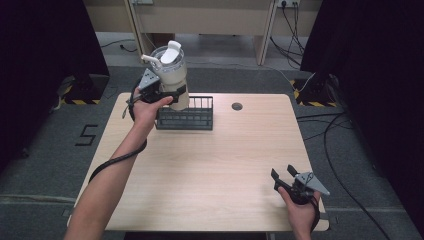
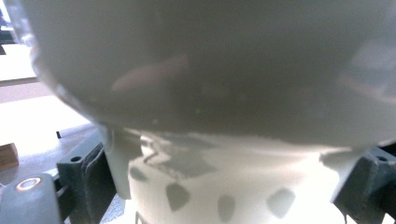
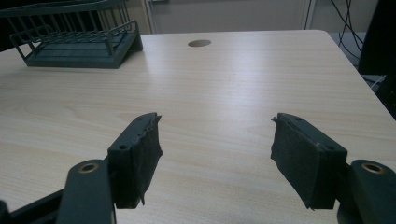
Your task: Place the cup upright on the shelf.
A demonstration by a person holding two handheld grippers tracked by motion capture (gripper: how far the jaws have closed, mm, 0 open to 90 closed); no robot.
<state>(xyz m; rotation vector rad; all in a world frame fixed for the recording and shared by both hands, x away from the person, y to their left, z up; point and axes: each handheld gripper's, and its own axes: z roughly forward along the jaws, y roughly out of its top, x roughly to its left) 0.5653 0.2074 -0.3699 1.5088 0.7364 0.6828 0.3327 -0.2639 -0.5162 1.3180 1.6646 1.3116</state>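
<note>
Grey carpet and dark curtains frame a pale wooden table (image 1: 210, 170) with a small round cable hole (image 1: 237, 106) toward its far edge. At the far left, the left gripper (image 1: 167, 93) is raised above the tabletop with its jaws closed around the lower body of a white lidded tumbler (image 1: 172, 75), which stands roughly upright in the grip; its cap has a flip spout and a side loop. From the left gripper view the tumbler (image 2: 210, 93) presses right against the camera, the jaws hugging its narrower base on both sides. Just below and to the right of the held tumbler sits a dark wire rack (image 1: 186, 114), open at the top and resting on the table.

The likely trouble is in the lowering. The grip sits low on a tall, top-heavy vessel, so a quick tilt of the hand could let it pivot between the pads or slip through. If it comes down off-centre, its base may catch a rack wire, tip the tumbler, or shove the light rack across the smooth wood.

Far to the right, near the front corner, the right gripper (image 1: 286, 177) hovers low over the table with jaws spread wide and holding nothing, well apart from the rack (image 3: 74, 39), too distant to steady it.
</note>
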